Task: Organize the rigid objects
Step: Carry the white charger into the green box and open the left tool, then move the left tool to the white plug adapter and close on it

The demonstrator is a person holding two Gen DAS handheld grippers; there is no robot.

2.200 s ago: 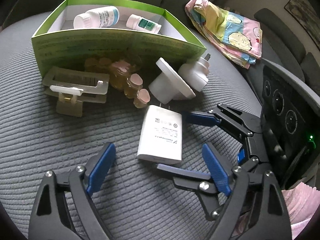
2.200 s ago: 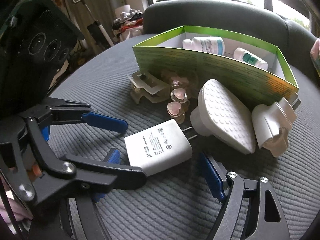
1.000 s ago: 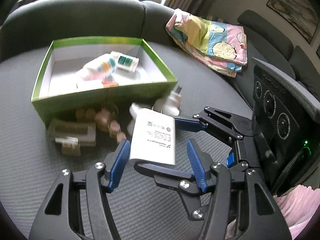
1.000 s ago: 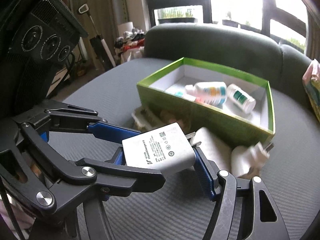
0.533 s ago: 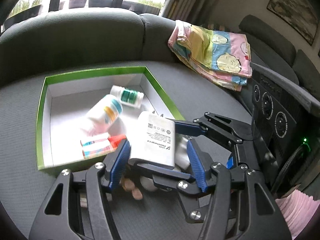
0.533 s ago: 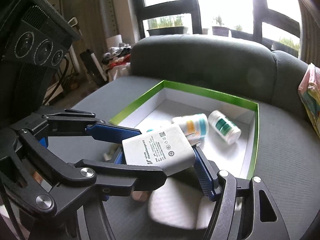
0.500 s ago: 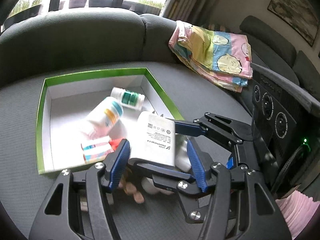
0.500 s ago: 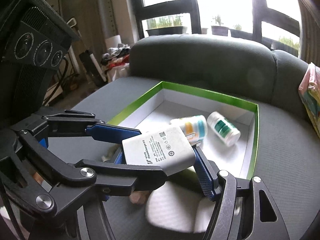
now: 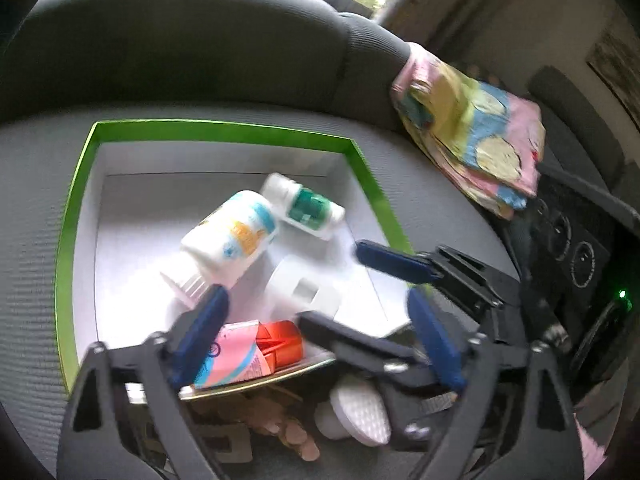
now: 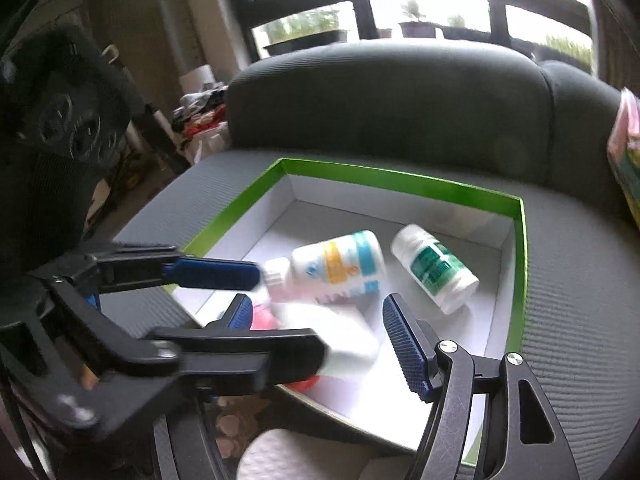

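Observation:
The white charger [image 9: 304, 294] lies blurred inside the green-rimmed white box [image 9: 224, 130], between the open jaws of both grippers. My left gripper [image 9: 320, 332] is open above the box's near edge. My right gripper [image 10: 320, 326] is open too, with the charger [image 10: 344, 336] just below it. In the box lie a white bottle with a blue and orange label [image 9: 232, 236], a white bottle with a green label [image 9: 308, 208] and a pink and red pack [image 9: 252, 350]. The same bottles show in the right wrist view [image 10: 340, 264] [image 10: 436, 268].
The box sits on a grey sofa seat [image 9: 432, 200]. In front of the box lie a white dimpled plug [image 9: 360, 412], small pink-capped vials [image 9: 292, 436] and a clear plastic holder [image 9: 224, 444]. A folded colourful cloth [image 9: 472, 132] lies at the right.
Both grippers carried the charger up from the seat and over the box. Their jaws have opened and the charger has dropped into the box.

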